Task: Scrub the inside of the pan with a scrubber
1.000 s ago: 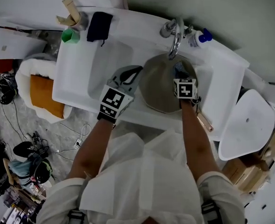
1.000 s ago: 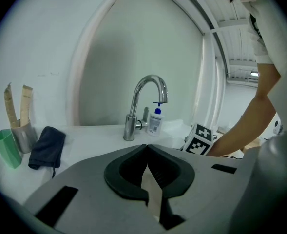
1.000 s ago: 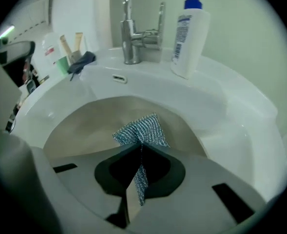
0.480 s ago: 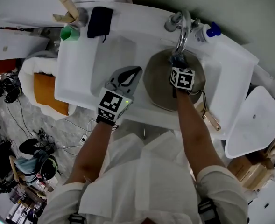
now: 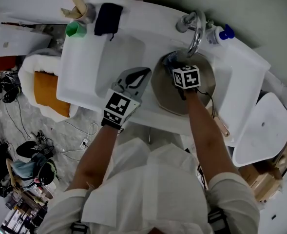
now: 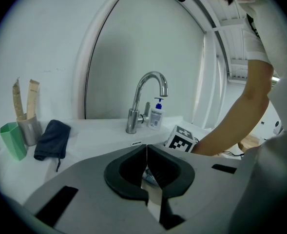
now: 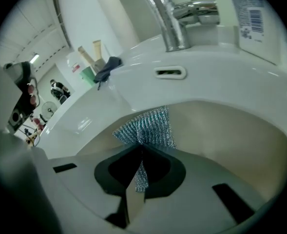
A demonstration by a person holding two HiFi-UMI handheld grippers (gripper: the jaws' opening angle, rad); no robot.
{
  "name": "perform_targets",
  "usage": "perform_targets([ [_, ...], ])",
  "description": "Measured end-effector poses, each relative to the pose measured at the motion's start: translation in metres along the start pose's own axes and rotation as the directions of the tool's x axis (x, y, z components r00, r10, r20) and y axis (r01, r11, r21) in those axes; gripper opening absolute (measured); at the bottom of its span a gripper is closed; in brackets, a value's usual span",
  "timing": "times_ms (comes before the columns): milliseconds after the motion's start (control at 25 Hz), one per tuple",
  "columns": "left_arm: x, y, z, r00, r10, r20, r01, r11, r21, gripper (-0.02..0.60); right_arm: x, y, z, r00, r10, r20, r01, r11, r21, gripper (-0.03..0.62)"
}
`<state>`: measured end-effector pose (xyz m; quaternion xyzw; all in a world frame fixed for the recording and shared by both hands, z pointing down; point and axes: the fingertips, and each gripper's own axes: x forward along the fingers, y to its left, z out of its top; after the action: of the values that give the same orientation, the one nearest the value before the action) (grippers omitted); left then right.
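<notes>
Right tool (image 7: 141,147) is clamped tight on the mesh scrubber (image 7: 148,126), jaws pinched on its tail, and the pad fans out against the far inside wall of the pan (image 7: 231,135). From the head view, the pan (image 5: 204,99) sits in the sink (image 5: 80,89) under the faucet (image 5: 194,30). The left tool (image 5: 136,77) hovers at the sink's front rim just beside the pan, jaws together on nothing. I'd call the scrubbing mid-job: I see no suds or clean patches, so the floor and near wall probably remain.
</notes>
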<state>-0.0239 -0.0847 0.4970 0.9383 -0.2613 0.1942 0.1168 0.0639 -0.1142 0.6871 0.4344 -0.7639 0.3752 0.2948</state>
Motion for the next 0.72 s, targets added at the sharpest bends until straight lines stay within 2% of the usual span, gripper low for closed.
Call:
perform_targets([
  [160,-0.001,0.000,0.001,1.000,0.003,0.005,-0.003,1.000,-0.002,0.017,0.003,0.034,-0.010,0.987,0.134,-0.083,-0.138,0.989,-0.048,0.014],
  [280,0.001,-0.001,0.003,1.000,0.004,0.010,-0.004,1.000,-0.002,0.017,0.001,0.052,-0.020,0.972,0.187,-0.142,-0.200,0.977,-0.076,0.014],
  [440,0.002,-0.003,0.003,1.000,0.001,0.013,-0.001,1.000,-0.008,0.017,-0.006,0.071,-0.038,0.942,0.254,-0.219,-0.272,0.961,-0.055,0.014],
  [560,0.003,-0.004,0.005,1.000,-0.001,0.016,0.001,1.000,-0.005,0.017,-0.015,0.091,-0.057,0.896,0.329,-0.298,-0.355,0.934,-0.034,0.014],
  [720,0.004,-0.006,0.006,1.000,-0.001,0.019,0.002,1.000,-0.007,0.017,-0.037,0.105,-0.090,0.816,0.388,-0.428,-0.427,0.904,0.005,0.014],
])
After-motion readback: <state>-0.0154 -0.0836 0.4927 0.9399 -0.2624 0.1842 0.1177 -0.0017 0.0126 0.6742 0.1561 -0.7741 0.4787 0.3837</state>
